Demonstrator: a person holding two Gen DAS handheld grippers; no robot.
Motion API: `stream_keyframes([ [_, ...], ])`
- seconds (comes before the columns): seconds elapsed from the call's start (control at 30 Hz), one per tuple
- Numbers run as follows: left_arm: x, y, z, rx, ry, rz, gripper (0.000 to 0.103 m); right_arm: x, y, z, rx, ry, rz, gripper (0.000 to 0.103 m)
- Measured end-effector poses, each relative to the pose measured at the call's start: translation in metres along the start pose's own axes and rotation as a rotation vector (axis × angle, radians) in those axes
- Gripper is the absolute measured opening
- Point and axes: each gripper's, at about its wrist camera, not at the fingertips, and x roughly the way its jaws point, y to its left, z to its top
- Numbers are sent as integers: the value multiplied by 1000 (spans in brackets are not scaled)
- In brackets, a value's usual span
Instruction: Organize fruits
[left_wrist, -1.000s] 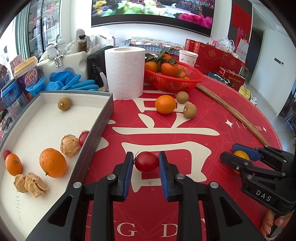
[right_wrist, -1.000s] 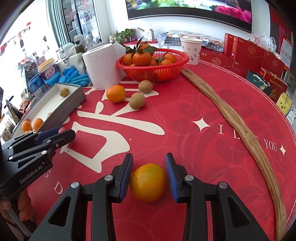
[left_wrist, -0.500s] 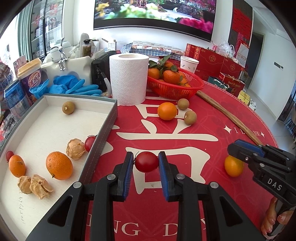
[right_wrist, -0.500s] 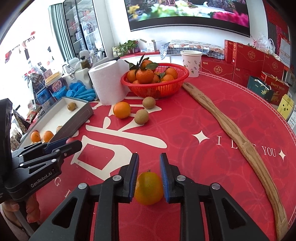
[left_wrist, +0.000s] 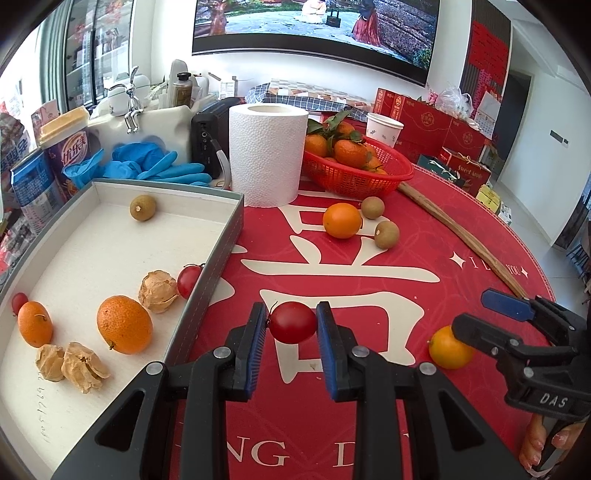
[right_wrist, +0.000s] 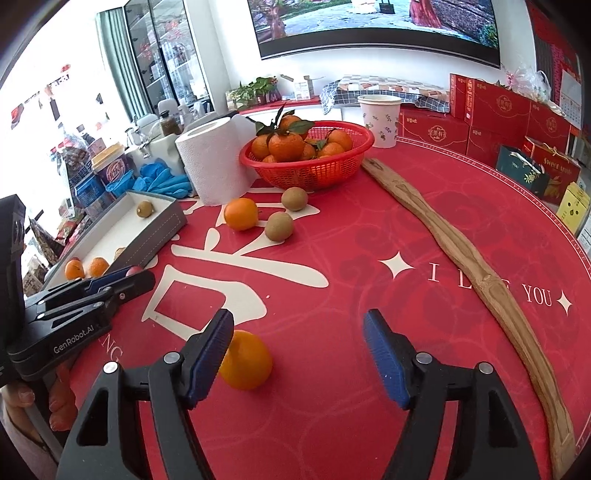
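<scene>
A home living room: wall television (left_wrist: 314, 22), red gift boxes (right_wrist: 495, 110), round table (right_wrist: 369, 240).

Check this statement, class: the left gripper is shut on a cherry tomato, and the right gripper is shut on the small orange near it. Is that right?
One detail is wrong. The right gripper is open: in the right wrist view its jaws stand wide apart, and the small orange lies on the red tablecloth by one finger, not clamped. The left gripper is indeed shut on the cherry tomato.
</scene>
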Motion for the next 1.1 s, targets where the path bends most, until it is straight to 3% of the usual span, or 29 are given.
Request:
stream_keyframes([
  [0.13,2,2,0,-6,6,6,30,9,22,-5,-86,46,6,72],
  [0.17,2,2,0,-6,7,6,30,15,26,-7,-100,70,4,60],
  [0.2,2,2,0,-5,7,5,30,19,29,-9,-117,82,-23,41],
  [0.23,2,1,0,-3,5,4,30,19,32,-9,-137,74,-63,36],
  [0.67,-17,15,8,-25,-50,46,30,16,18,2,-25,38,3,34],
  [1.1,-33,54,12,-107,-69,86,30,27,65,31,-27,49,84,34],
])
